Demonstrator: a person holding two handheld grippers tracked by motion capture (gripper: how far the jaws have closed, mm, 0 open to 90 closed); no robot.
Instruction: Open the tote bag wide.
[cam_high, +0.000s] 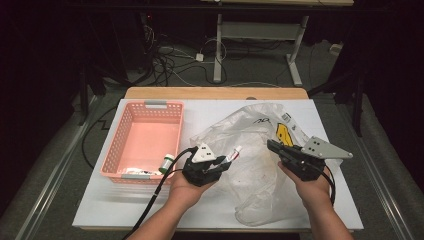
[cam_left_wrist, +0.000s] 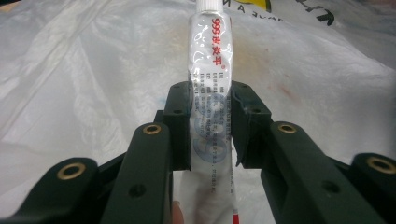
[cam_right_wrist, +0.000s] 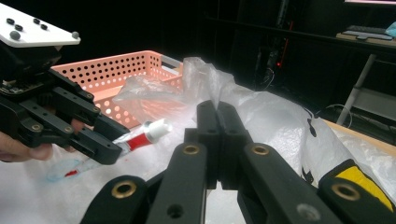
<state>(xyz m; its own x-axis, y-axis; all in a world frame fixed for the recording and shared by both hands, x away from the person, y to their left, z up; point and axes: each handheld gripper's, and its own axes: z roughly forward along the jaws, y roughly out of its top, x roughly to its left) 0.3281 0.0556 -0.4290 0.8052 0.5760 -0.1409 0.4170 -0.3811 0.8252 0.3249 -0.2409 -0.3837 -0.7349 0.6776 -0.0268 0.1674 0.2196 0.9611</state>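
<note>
Gripping tube (cam_left_wrist: 211, 93) between left gripper (cam_high: 226, 163) pads, above bag (cam_high: 250, 140), cap pointing ahead. Right gripper (cam_right_wrist: 217, 116) fully closed, pinching bag film. Judged midway: tube taken out, not yet placed into basket (cam_high: 125, 125) at left, where some items already lie.

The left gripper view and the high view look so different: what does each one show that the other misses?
The left gripper view alone reveals the red print on the white squeeze tube, clamped between the left gripper's black pads.

The high view alone takes in the pink perforated plastic basket, the white table, the right gripper pinching the bag's film, and both hands.

Both share the tube, the left gripper and the crumpled clear plastic bag beneath.
</note>
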